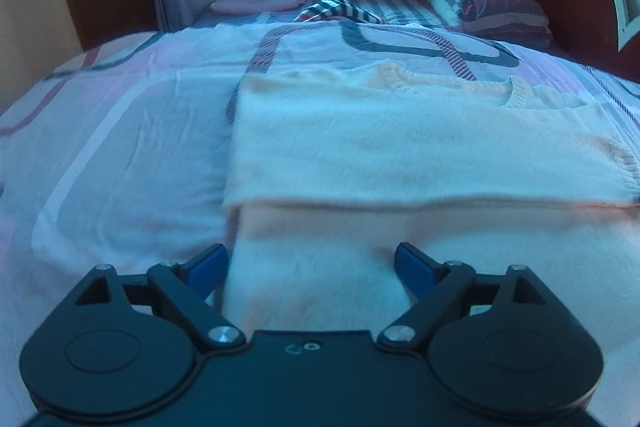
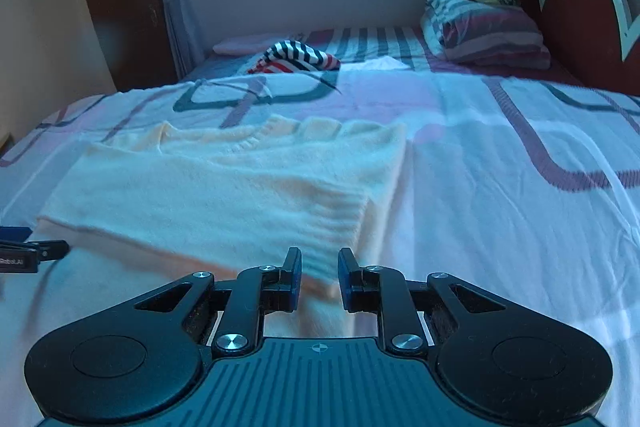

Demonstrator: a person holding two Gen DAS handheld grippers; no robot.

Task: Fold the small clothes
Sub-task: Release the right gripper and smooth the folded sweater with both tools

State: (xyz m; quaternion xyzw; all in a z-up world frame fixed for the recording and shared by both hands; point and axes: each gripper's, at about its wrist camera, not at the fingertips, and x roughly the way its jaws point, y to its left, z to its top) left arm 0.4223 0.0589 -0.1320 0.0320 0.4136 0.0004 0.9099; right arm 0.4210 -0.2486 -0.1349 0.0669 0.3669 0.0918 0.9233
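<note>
While the cream knit sweater point(image 1: 400, 147) lies flat on the patterned bedspread point(image 1: 120, 131), partly folded with a sleeve or side panel laid across its body, the left gripper point(image 1: 310, 267) sits low at the near left edge of the garment with its blue-tipped jaws spread wide, one finger off the cloth and one over it, nothing between them. Moving rightward, the fuzzy knit looks soft, light and floppy; it should drape and sag when lifted, and the ribbed cuff point(image 2: 340, 223) and hem will likely stretch if pulled hard. I judge the best hold to be a pinch through both layers at the near corners, so the fold travels as one piece. At the right end, the right gripper point(image 2: 319, 277) hovers just at the near right corner by the ribbed cuff, its jaws narrowly apart and empty, cloth visible in the gap but not clamped. Farther back a striped garment point(image 2: 296, 57) waits well apart, and pillows point(image 2: 484, 27) are stacked by the headboard point(image 2: 580, 11)
</note>
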